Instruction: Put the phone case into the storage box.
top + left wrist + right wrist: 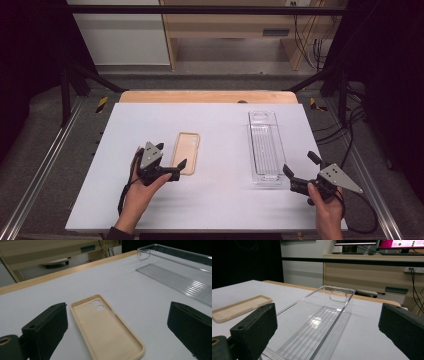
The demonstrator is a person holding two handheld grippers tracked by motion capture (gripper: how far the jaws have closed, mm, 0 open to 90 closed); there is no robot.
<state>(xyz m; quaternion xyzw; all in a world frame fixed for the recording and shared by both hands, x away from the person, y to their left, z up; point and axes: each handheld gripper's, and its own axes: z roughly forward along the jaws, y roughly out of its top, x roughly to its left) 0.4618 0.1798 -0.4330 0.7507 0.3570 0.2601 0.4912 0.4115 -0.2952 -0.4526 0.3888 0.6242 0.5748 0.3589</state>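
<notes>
Beige phone case (186, 152) lies flat, hollow side up, mid-bench toward the near edge. Left gripper (171, 161) is spread wide at its near end, not touching. Clear plastic tray (265, 146) sits toward the right edge of the bench (210, 200); right gripper (300, 165) is wide open just off its near end. Left gripper view shows the case's camera cutouts (96, 304); right gripper view shows the tray's handle slot (338, 296).

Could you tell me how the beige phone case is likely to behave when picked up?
The beige phone case looks thin and hollow, so probably light. Its matte, rubbery-looking rim suggests some flex and decent grip. Lying flat on the white table, it shouldn't roll.
</notes>
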